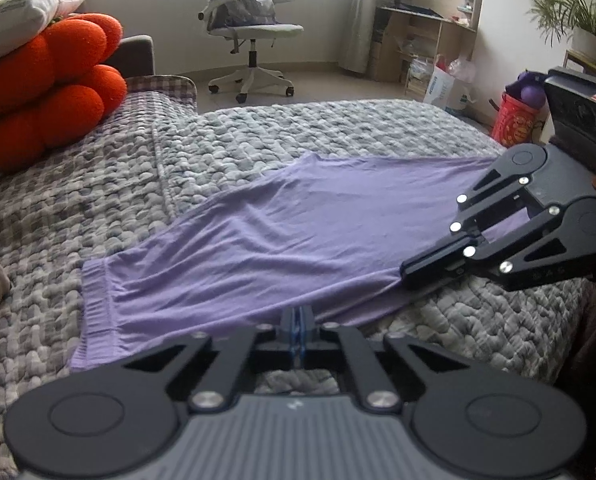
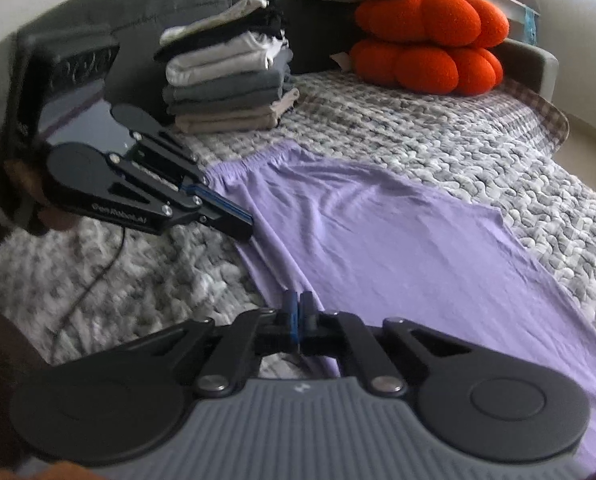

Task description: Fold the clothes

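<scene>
Both grippers clamped on the near edge of a purple garment spread on a quilted bed.

The left gripper (image 1: 297, 316) and right gripper (image 2: 298, 308) each have their jaws closed on the near edge of the purple garment (image 1: 281, 236). The pinched cloth is hidden behind the fingers. The far leg end is cut off by the right gripper. A stack of folded clothes (image 2: 225, 76) and orange cushions (image 2: 430, 40) sit far back.

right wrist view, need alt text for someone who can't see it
Both grippers pinch the near edge of a purple garment spread flat on a grey quilted cover: the right gripper at the bottom, the left gripper on the left. Behind are a stack of folded clothes and orange cushions.
</scene>
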`<state>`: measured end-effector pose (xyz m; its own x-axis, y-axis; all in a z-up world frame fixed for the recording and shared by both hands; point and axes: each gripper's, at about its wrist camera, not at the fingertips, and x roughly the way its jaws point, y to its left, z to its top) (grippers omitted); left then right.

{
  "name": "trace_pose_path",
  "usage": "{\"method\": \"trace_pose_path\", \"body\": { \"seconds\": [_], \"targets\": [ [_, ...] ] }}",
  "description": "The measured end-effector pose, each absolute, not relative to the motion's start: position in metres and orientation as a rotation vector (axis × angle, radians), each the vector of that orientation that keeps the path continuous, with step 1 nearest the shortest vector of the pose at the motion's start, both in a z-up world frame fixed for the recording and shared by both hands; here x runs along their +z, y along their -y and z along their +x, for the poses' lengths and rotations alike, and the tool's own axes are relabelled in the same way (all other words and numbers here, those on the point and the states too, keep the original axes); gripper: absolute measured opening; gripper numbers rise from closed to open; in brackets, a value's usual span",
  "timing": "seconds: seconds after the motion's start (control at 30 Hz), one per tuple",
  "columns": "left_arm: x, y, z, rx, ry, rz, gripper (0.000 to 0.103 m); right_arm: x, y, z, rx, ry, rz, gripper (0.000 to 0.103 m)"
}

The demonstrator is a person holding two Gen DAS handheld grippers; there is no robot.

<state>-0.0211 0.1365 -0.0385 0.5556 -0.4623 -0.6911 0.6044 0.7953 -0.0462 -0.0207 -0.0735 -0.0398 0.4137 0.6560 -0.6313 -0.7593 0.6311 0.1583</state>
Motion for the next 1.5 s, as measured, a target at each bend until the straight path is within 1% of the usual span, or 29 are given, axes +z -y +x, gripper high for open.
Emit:
{"method": "trace_pose_path", "body": {
  "seconds": [0.2,0.33,0.4,0.43,0.47,0.5,0.57,0.6,0.67,1.13,1.27,1.33,1.43,1.47,1.5],
  "targets": [
    [-0.032,-0.142,-0.030,-0.650,-0.741,0.218,0.001,-0.039,0.077,-0.020,0.950,-0.761,-0.085,0.000],
    [-0.033,-0.147,-0.032,-0.638,-0.738,0.215,0.003,-0.038,0.077,-0.017,0.946,-0.772,-0.057,0.000],
    [-0.034,-0.148,-0.033,-0.629,-0.737,0.220,0.016,-0.038,0.077,-0.016,0.931,-0.772,-0.057,0.001],
    [-0.035,-0.149,-0.033,-0.623,-0.739,0.220,0.018,-0.037,0.076,-0.015,0.925,-0.773,-0.057,0.003],
    [-0.036,-0.150,-0.033,-0.618,-0.741,0.219,0.018,-0.037,0.075,-0.015,0.920,-0.775,-0.057,0.011],
    [-0.037,-0.151,-0.033,-0.612,-0.743,0.218,0.018,-0.036,0.073,-0.015,0.922,-0.774,-0.066,0.015],
    [-0.039,-0.152,-0.032,-0.603,-0.745,0.217,0.018,-0.034,0.065,-0.015,0.937,-0.768,-0.095,0.016],
    [-0.040,-0.153,-0.031,-0.598,-0.746,0.218,0.019,-0.033,0.061,-0.016,0.949,-0.761,-0.104,0.019],
    [-0.042,-0.155,-0.029,-0.584,-0.748,0.209,0.019,-0.030,0.051,-0.016,0.975,-0.746,-0.122,0.023],
    [-0.051,-0.172,-0.025,-0.546,-0.747,0.133,0.019,-0.032,0.009,-0.003,1.029,-0.723,-0.195,0.022],
    [-0.053,-0.171,-0.024,-0.546,-0.753,0.136,0.019,-0.037,0.006,0.000,1.031,-0.731,-0.199,0.017],
    [-0.053,-0.172,-0.024,-0.547,-0.752,0.130,0.019,-0.040,0.003,0.000,1.025,-0.736,-0.216,0.017],
    [-0.054,-0.173,-0.024,-0.545,-0.753,0.125,0.019,-0.047,0.001,0.002,1.015,-0.752,-0.227,0.009],
    [-0.054,-0.173,-0.024,-0.544,-0.753,0.125,0.019,-0.048,0.001,0.003,1.011,-0.756,-0.226,0.004],
    [-0.054,-0.173,-0.024,-0.543,-0.754,0.124,0.020,-0.049,0.001,0.004,1.007,-0.759,-0.221,0.001]
  ]
}}
